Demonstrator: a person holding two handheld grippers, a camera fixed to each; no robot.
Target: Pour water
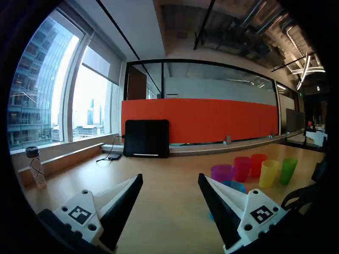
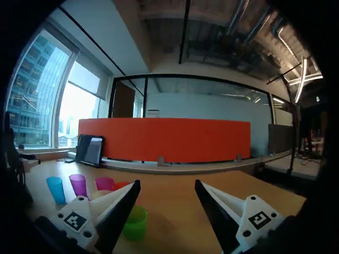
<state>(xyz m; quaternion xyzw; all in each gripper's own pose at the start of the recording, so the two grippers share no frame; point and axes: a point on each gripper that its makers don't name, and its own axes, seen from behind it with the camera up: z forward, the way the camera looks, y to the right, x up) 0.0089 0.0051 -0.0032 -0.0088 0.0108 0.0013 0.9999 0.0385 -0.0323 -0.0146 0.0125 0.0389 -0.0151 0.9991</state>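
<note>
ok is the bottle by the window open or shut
Shut: the clear bottle stands upright with its dark cap on.

Left gripper (image 1: 170, 177): lower centre, fingers spread wide, nothing between them. Wooden bench (image 1: 169, 163). Right of centre, close together: purple cup (image 1: 222, 172), pink cup (image 1: 242, 168), red cup (image 1: 257, 164), yellow cup (image 1: 269, 172), green cup (image 1: 289, 170); blue cup (image 1: 236, 186) partly behind the right finger. Black tablet (image 1: 146, 138): centre, propped upright. Clear bottle (image 1: 36, 166): lower left, on the window ledge (image 1: 68, 157)

In the left gripper view I'm seeing the cups (image 1: 242, 168) standing bunched on the table (image 1: 169, 203), ahead and right. Behind them, further left, a tablet (image 1: 146, 138) is leaning against the partition (image 1: 199, 120). A bottle (image 1: 36, 167) is standing far left, below the window (image 1: 42, 97).
</note>
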